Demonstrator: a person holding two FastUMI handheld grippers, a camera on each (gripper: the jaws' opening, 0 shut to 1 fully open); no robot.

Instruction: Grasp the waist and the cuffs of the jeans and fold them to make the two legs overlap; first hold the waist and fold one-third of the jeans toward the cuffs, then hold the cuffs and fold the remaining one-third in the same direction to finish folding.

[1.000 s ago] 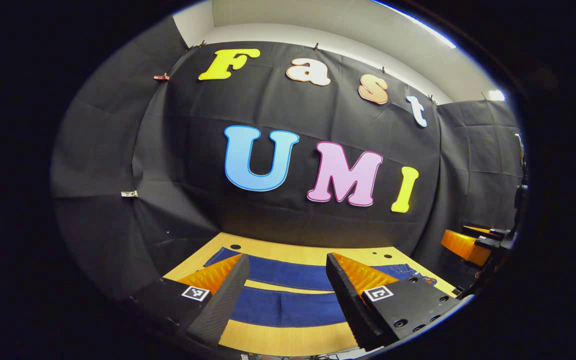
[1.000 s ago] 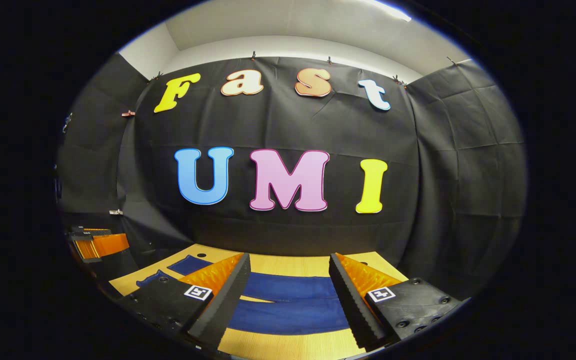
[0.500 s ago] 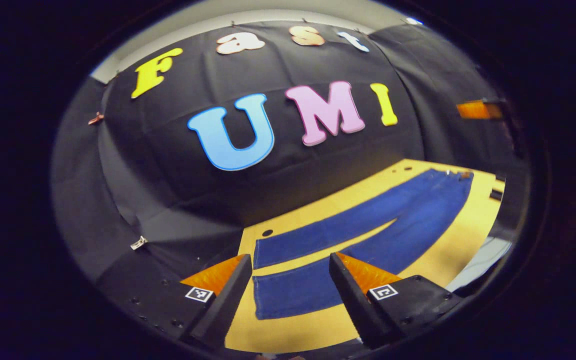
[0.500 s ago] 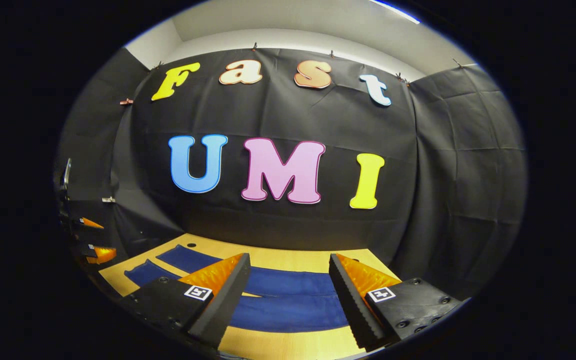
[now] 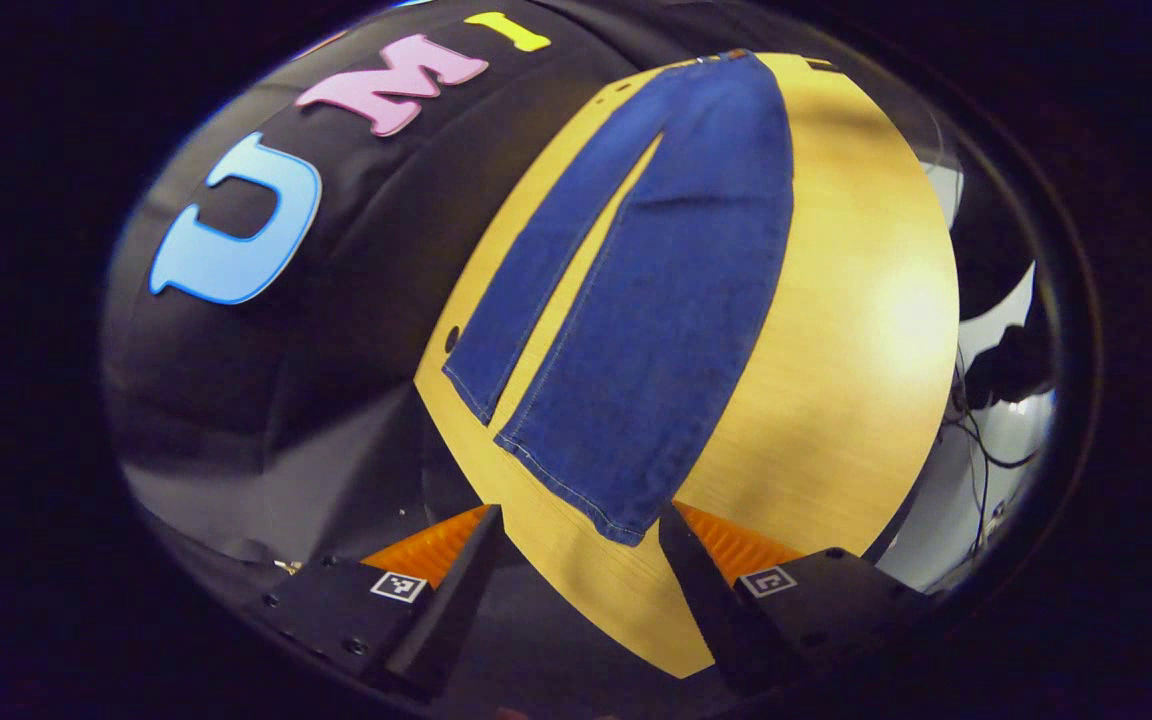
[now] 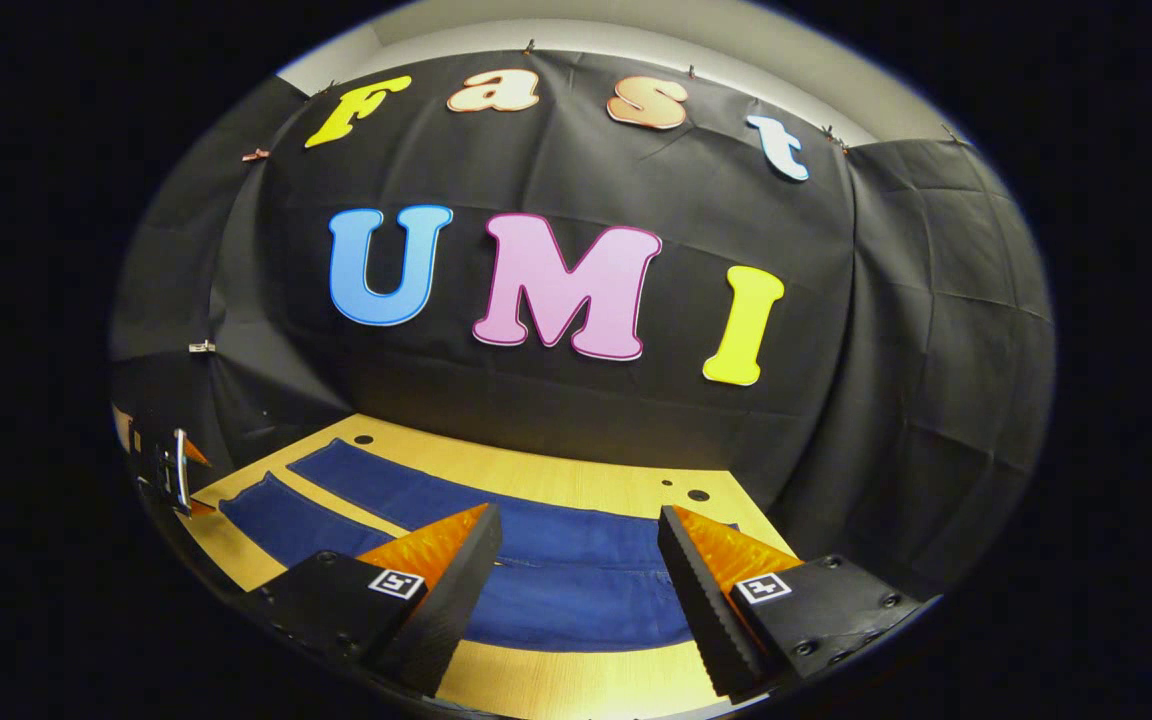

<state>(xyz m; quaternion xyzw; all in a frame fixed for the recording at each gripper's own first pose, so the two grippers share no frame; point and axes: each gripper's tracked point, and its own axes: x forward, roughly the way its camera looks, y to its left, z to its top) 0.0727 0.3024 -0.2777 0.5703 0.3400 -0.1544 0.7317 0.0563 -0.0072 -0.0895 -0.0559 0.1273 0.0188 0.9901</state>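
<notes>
The dark blue denim jeans point(image 5: 656, 300) lay flat on the light wooden desk point(image 5: 836, 380); the left gripper point(image 5: 576, 560) hung near the cuffs, the right gripper point(image 6: 576, 560) over the jeans, both with jaws spread, ready to grasp.

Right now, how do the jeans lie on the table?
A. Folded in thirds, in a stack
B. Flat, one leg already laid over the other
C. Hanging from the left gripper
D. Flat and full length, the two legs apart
D: in the left gripper view the jeans lie spread on the table, with a strip of bare wood between the legs, and the left gripper is open above the cuffs.
</notes>
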